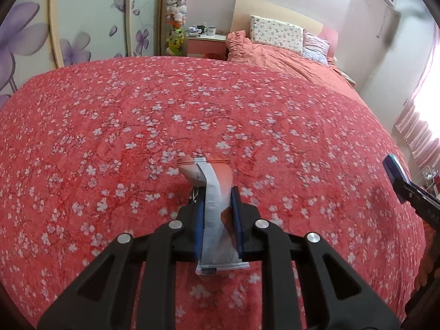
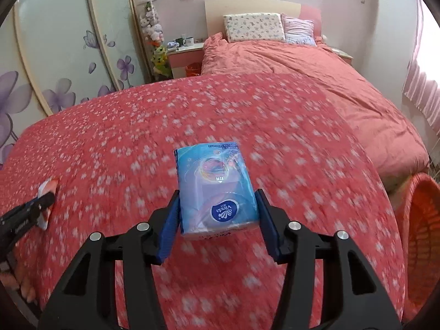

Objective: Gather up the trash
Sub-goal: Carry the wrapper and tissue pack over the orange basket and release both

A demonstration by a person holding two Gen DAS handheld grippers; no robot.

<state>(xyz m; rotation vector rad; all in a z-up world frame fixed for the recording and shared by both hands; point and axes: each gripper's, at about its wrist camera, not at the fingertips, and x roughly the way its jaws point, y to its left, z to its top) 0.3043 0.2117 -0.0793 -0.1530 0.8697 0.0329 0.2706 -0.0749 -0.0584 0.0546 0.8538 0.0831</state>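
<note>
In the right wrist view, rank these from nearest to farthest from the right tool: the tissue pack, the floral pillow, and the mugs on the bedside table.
1. Tissue pack: between the right tool's pads, over the bedspread.
2. Mugs: far left, on the bedside table.
3. Floral pillow: at the headboard, centre. It and the mugs are close to call.

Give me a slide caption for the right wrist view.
Right gripper holds a blue tissue pack above the red flowered bedspread, orange basket at right.
</note>
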